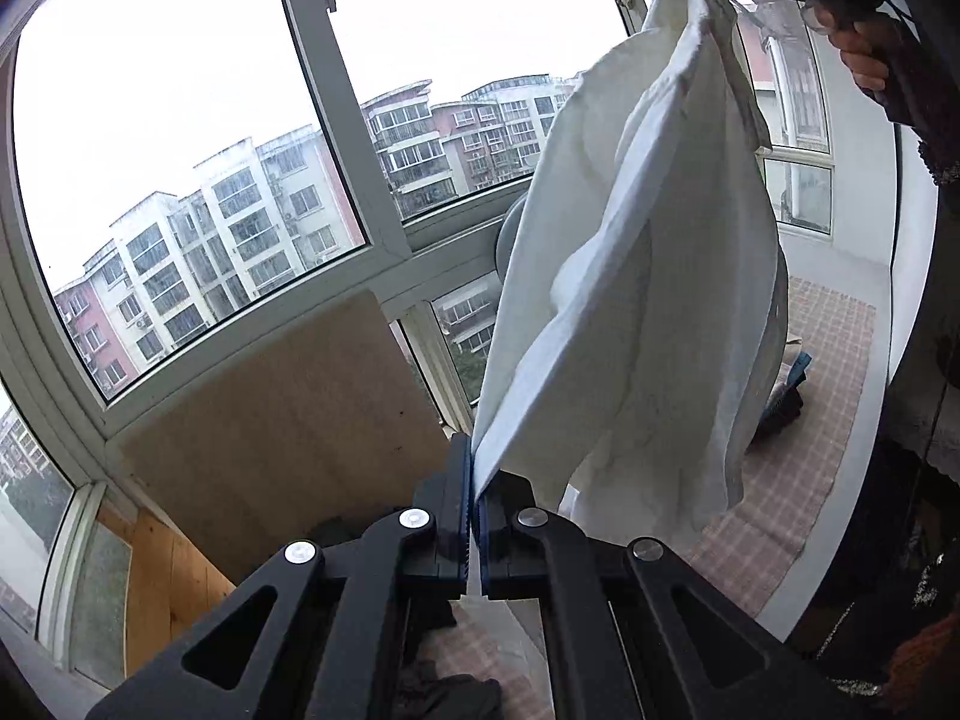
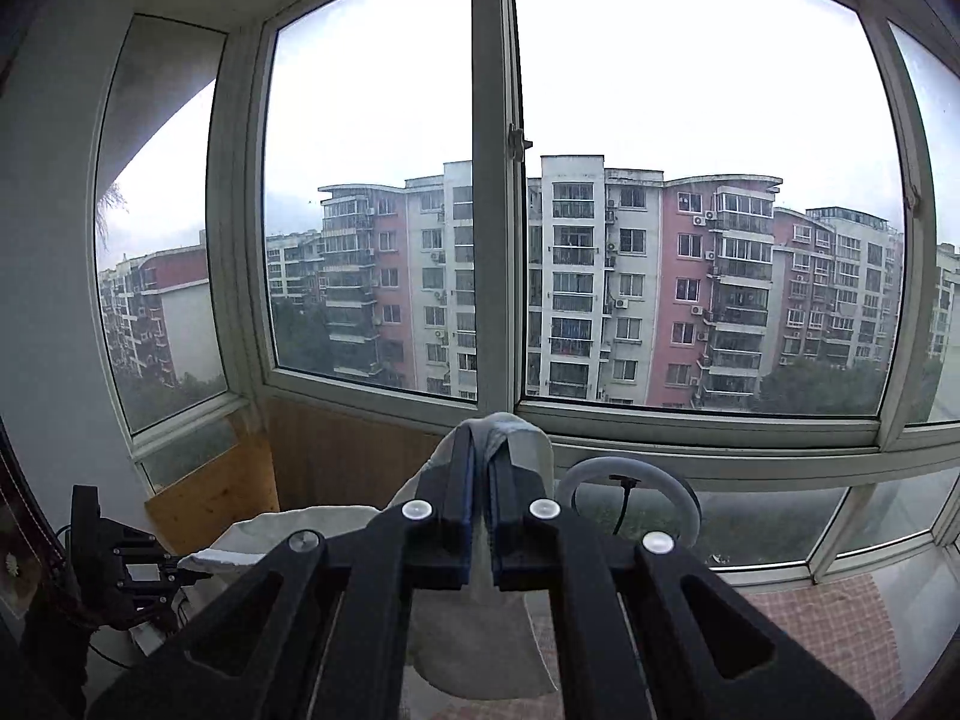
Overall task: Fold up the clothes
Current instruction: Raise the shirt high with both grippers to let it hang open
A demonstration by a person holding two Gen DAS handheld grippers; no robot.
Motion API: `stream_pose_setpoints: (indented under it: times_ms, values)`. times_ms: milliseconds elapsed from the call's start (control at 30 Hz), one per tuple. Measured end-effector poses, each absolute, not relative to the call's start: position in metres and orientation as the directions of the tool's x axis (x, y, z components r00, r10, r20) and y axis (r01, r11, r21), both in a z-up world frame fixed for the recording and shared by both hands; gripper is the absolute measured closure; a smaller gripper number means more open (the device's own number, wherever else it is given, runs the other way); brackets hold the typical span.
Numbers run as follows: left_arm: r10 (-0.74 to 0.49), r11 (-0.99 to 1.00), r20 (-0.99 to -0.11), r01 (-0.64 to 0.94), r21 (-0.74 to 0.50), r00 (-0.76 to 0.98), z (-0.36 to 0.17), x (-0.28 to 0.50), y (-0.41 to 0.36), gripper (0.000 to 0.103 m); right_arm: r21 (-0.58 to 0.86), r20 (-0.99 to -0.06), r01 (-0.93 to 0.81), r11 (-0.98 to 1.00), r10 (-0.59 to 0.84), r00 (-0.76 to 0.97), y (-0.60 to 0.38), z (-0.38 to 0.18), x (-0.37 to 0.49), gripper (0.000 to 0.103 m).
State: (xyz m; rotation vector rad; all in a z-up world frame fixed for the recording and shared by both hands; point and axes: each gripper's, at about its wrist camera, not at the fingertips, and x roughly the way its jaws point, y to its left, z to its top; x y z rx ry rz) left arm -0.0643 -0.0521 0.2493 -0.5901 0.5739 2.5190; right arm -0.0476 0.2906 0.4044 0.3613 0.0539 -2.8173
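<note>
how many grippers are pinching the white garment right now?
2. The left gripper is shut on the white garment at its lower edge; the right gripper is shut on another edge, seen high at top right in the left wrist view. The garment hangs between them.

The white garment (image 1: 630, 276) hides most of the ring light (image 1: 503, 234) behind it, leaving only a sliver at the garment's left edge. Below the garment, a dark folded pile (image 1: 783, 402) on the checked cloth (image 1: 798, 480) is half covered and too small to identify. Above the garment, the person's hand (image 1: 864, 54) is cut off by the frame edge.
</note>
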Motion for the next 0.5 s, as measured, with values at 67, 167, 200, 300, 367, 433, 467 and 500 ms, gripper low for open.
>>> stream_pose_setpoints:
  times_ms: [67,167,200,300,367,433,467,500]
  values:
    - [0.344,-0.797,-0.516,-0.535,0.282,-0.784,0.247,-0.055,-0.055,0.102,-0.064,-0.337,0.265,-0.962,-0.229,-0.913,0.278,0.392,-0.047,0.099]
    - [0.296,-0.8,-0.56,-0.521,0.297,-0.774,0.228,-0.04,-0.052,0.102,-0.054,-0.38,0.297,-0.953,-0.255,-0.889,0.281,0.38,-0.029,0.099]
    - [0.287,-0.801,-0.563,-0.516,0.303,-0.775,0.223,-0.032,-0.051,0.102,-0.047,-0.372,0.311,-0.949,-0.273,-0.887,0.283,0.378,-0.02,0.099]
    - [0.279,-0.806,-0.562,-0.508,0.304,-0.779,0.224,0.0,-0.049,0.102,-0.034,-0.351,0.342,-0.939,-0.309,-0.884,0.295,0.378,0.01,0.099]
    - [0.27,-0.811,-0.561,-0.499,0.306,-0.783,0.229,0.023,-0.048,0.102,-0.051,-0.355,0.359,-0.932,-0.319,-0.879,0.299,0.38,0.029,0.099]
    - [0.257,-0.812,-0.561,-0.49,0.316,-0.787,0.233,0.043,-0.045,0.101,-0.067,-0.358,0.376,-0.924,-0.329,-0.874,0.304,0.382,0.047,0.099]
    - [0.244,-0.808,-0.563,-0.487,0.332,-0.789,0.235,0.051,-0.042,0.101,-0.073,-0.352,0.379,-0.923,-0.332,-0.875,0.305,0.383,0.054,0.099]
    - [0.236,-0.801,-0.565,-0.488,0.348,-0.791,0.236,0.057,-0.039,0.101,-0.079,-0.346,0.382,-0.921,-0.334,-0.877,0.306,0.385,0.06,0.099]
